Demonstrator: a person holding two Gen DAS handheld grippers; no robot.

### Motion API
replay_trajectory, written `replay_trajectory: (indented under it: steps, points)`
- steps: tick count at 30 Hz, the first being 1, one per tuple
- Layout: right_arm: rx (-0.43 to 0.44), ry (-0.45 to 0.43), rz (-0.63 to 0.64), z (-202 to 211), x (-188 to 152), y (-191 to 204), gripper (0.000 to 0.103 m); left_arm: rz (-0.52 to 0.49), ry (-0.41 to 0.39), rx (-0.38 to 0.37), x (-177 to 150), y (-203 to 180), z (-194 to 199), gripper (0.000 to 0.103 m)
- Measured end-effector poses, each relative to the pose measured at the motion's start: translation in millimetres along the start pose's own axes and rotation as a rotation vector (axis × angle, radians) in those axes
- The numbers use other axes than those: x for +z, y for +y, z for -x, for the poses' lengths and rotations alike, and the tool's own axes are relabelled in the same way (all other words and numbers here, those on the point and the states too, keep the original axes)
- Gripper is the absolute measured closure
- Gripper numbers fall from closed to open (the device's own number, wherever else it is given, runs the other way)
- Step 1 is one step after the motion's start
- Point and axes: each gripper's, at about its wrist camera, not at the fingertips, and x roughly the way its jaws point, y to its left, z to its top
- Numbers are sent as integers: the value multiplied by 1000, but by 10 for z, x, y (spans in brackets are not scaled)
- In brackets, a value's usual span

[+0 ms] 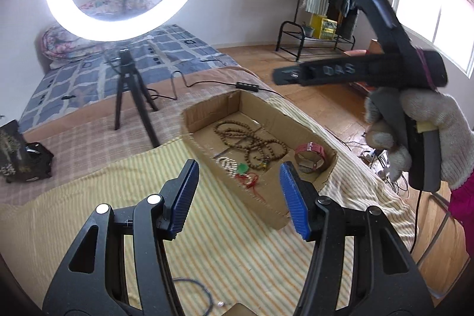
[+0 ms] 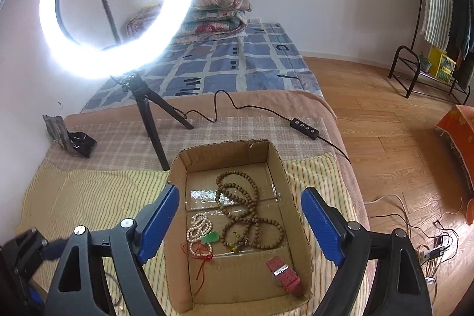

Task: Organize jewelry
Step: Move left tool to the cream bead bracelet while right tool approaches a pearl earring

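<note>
Tools both gape wide, empty: left tool [image 1: 240, 197], right tool [image 2: 240, 224] above cardboard box [image 2: 180, 168] holding wooden bead necklace [image 2: 246, 212], pink watch [image 2: 283, 274] at 5 o'clock.

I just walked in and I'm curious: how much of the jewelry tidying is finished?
Looks done: the long brown wooden bead necklace, white pearl strand with green pendant and pink-strapped watch lie inside the open cardboard box. In hand: nothing; left tongs and right tongs are open and empty. Left: a thin dark cord lies on the striped cloth outside the box.
</note>
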Motion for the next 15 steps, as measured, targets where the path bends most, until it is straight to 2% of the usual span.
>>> replay_trajectory:
  steps: [15]
  points:
    - [99, -54, 65, 681, -516, 451, 13, 51, -53, 138, -336, 677, 921, 45]
